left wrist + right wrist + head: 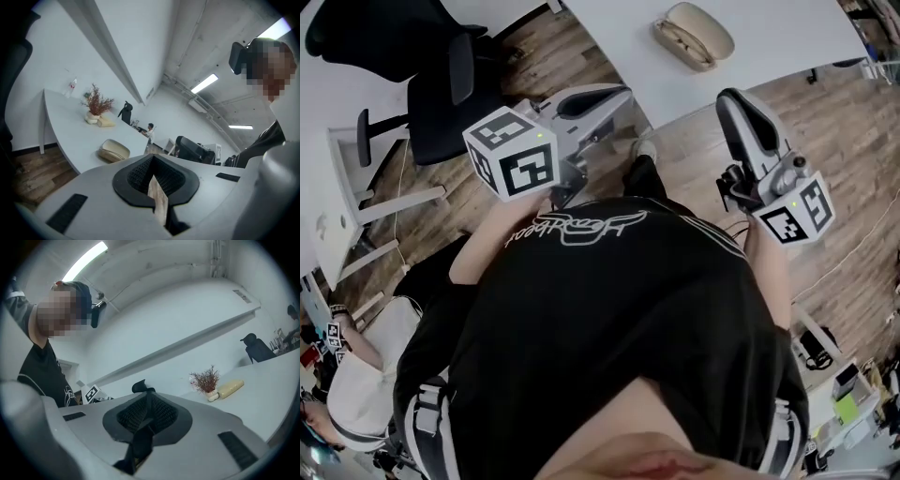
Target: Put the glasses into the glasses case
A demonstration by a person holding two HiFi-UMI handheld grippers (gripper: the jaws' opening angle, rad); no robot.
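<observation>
Raised close to the chest, mid-frame: left gripper [619, 94] aimed toward upper right, jaws together, empty; right gripper [733, 101] aimed up-frame, jaws likewise closed on nothing. Beige glasses case [694, 36] lying on white table [778, 28], top centre, well apart.

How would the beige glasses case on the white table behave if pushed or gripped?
The glasses case looks like a rigid rounded shell, so probably stiff and light. Its smooth curved top may slip. Lying flat on the table, it should slide rather than roll.
</observation>
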